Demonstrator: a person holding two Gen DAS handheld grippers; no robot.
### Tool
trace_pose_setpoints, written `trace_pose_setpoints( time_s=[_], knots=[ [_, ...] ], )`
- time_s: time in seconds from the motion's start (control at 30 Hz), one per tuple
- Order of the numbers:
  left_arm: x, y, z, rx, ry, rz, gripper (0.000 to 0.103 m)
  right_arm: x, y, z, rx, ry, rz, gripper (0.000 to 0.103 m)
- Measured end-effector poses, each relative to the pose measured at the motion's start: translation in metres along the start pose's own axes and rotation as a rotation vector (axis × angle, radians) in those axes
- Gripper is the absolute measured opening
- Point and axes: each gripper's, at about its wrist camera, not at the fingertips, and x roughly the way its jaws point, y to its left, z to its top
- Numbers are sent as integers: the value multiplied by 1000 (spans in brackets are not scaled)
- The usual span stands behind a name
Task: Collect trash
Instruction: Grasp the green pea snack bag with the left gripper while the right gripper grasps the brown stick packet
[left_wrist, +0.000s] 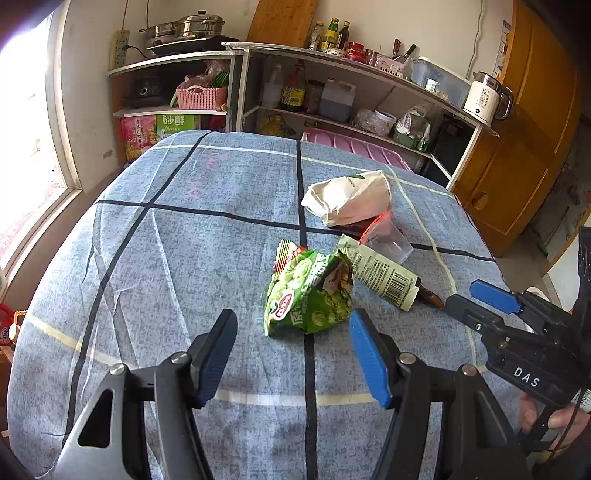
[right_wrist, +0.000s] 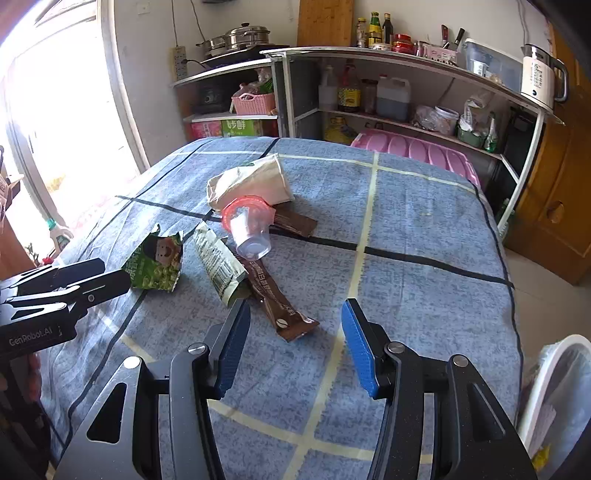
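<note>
A crumpled green snack bag (left_wrist: 310, 295) lies on the blue checked tablecloth (left_wrist: 184, 240), its lower edge just between the tips of my open left gripper (left_wrist: 291, 325); the pads do not press it. To its right lie a pale green barcode wrapper (left_wrist: 380, 273), a clear cup with a red rim (left_wrist: 388, 240) on its side, and a beige paper bag (left_wrist: 351, 199). In the right wrist view, a brown sachet (right_wrist: 280, 306) lies on the cloth, its near end between the tips of my open right gripper (right_wrist: 295, 310), untouched. The left gripper (right_wrist: 118, 275) reaches the snack bag (right_wrist: 159, 266) from the left.
A white bin (right_wrist: 546, 387) with a liner stands off the table's right edge. A second brown wrapper (right_wrist: 295, 221) lies under the cup (right_wrist: 251, 229). Behind the table are a pink crate (right_wrist: 417, 151) and a loaded kitchen shelf (right_wrist: 406, 66). A window is at the left.
</note>
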Motion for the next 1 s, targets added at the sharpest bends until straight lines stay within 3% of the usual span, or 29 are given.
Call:
trace_pose_setpoints(
  time_s=[0.43, 0.57, 0.77, 0.97, 1.0],
  knots=[
    [22, 0, 16, 21, 19, -16, 67, 38, 4, 10, -13, 62, 16, 53],
    [31, 0, 19, 2, 46, -42, 67, 42, 4, 13, -13, 65, 18, 53],
    [41, -5, 17, 17, 65, -24, 67, 42, 6, 12, -24, 69, 7, 52],
    [43, -8, 16, 21, 58, -23, 66, 38, 7, 9, -25, 67, 17, 33],
    [43, -8, 16, 23, 62, -25, 62, 37, 8, 9, -29, 66, 24, 29]
  ],
)
